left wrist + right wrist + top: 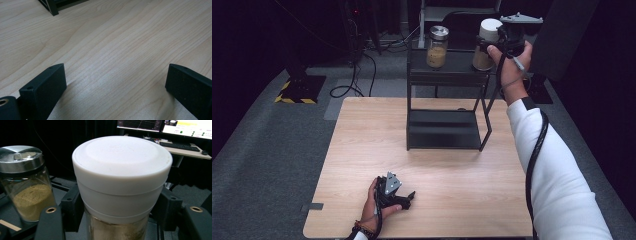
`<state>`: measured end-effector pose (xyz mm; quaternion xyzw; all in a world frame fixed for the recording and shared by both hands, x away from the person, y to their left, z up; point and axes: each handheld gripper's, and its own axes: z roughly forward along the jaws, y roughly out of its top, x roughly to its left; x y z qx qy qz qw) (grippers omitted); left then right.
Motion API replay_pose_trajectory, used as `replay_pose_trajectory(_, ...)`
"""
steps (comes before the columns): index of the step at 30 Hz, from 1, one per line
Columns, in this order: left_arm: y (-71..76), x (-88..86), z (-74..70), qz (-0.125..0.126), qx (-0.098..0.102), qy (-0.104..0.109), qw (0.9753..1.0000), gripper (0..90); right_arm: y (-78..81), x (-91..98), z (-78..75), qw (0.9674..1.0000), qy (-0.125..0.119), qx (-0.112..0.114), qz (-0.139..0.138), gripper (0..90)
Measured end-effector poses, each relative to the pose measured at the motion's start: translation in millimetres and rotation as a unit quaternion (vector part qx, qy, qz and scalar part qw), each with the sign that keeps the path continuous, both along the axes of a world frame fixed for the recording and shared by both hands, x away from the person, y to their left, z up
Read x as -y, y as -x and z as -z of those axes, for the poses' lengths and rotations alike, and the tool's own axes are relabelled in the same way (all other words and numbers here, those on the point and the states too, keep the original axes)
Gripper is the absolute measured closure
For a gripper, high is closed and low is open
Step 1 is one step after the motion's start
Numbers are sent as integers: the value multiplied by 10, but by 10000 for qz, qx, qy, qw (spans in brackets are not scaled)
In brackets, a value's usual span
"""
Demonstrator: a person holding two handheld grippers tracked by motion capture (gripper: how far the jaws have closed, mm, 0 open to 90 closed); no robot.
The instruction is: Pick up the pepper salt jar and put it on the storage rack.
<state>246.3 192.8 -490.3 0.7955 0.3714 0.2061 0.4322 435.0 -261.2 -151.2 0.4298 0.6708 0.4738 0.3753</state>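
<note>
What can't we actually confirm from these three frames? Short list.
- White-lidded jar: its base and whether it rests on the black shelf are cut off by the right gripper view's bottom edge; in the high view the right gripper and hand cover it.
- Pad contact on that jar: hidden behind its lid in the right gripper view.
- Powder in both jars, including the metal-lidded jar: kind not identifiable.
- Monitor text, right gripper view: too small.
</note>
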Motion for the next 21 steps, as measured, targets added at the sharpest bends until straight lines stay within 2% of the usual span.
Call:
replay_pose_trajectory(11,0,0,0,-1,-2,0,10000,33,-55,27,30,9999,-80,-60,-9,348)
replay_pose_trajectory(15,0,0,0,-3,-2,1,10000,33,-68,61,61,9996,-268,-83,9,347)
replay_pose_trajectory(21,1,1,0,-4,-3,1,10000,33,-64,96,93,9994,-332,-56,-15,340)
